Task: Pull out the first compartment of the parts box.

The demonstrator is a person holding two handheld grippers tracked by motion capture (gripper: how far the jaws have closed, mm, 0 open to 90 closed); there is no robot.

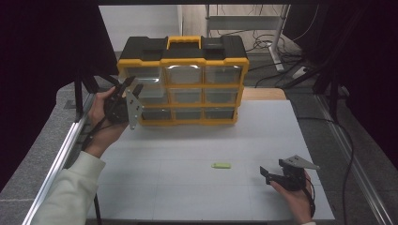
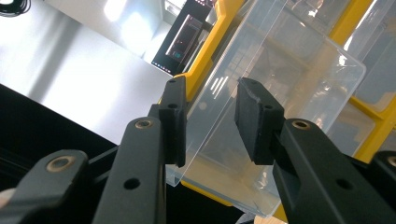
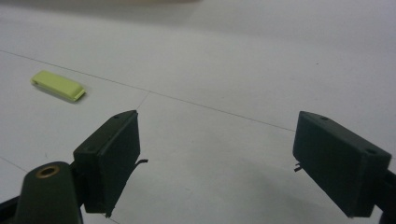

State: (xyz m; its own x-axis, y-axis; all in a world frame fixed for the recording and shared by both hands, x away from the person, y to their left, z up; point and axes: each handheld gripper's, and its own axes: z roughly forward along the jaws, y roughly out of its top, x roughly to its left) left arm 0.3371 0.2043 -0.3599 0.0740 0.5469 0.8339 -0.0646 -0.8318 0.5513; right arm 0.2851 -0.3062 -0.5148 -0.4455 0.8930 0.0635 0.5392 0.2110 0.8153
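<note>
Currently the left claw (image 2: 208, 121) grips a clear drawer (image 2: 261, 116), half-drawn from the organizer (image 1: 183, 89); right claw (image 3: 215, 163) gapes empty; next, fetch the green stick (image 3: 58, 86).

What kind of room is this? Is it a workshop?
Probably a lab or test workshop, not a home. A plain white table holds a yellow parts organizer with clear drawers, loose cables lie on the floor behind, and dark curtains hang around the table.
</note>
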